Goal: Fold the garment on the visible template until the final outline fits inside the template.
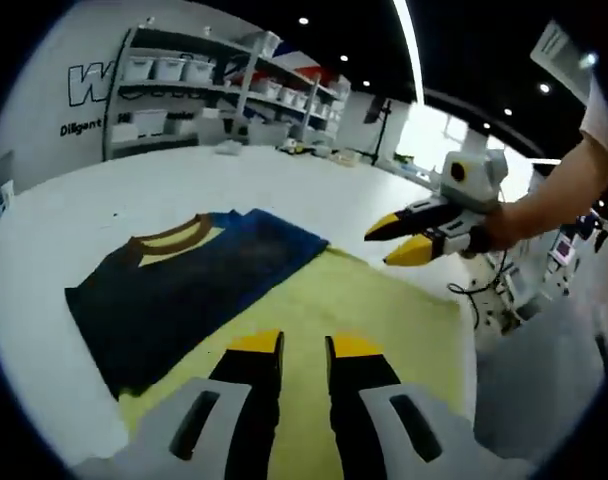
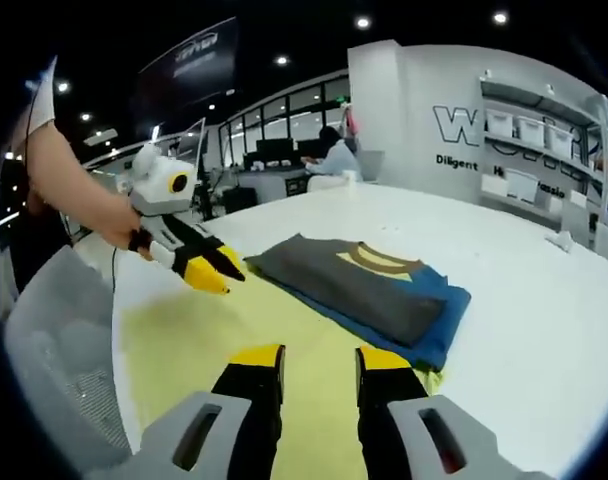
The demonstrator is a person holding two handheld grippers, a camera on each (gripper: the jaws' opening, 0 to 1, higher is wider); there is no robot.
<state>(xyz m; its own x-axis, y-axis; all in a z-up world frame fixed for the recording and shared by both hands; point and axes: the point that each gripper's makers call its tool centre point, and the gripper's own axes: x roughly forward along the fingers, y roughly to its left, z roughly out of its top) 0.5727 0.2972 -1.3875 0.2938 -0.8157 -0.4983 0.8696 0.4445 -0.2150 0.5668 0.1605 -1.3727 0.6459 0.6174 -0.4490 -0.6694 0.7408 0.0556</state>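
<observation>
A folded dark blue garment (image 1: 199,285) with a brown collar and a yellow patch lies on the white table (image 1: 284,180), partly over a yellow template mat (image 1: 384,310). My left gripper (image 1: 304,350) hovers over the mat's near part, its jaws a little apart with nothing between them. My right gripper (image 1: 396,242), held in a hand, hangs above the mat's far right edge, empty. In the right gripper view the folded garment (image 2: 369,285) rests on the mat's (image 2: 204,345) far right end. My right gripper (image 2: 319,362) is open above the mat, and the left gripper (image 2: 212,270) floats at the left.
Shelves with white bins (image 1: 184,75) stand beyond the table. The table's edge (image 1: 479,345) runs close to the mat's right side. A grey mesh seat (image 2: 59,340) sits beside the table at the left. A person (image 2: 334,155) sits far back.
</observation>
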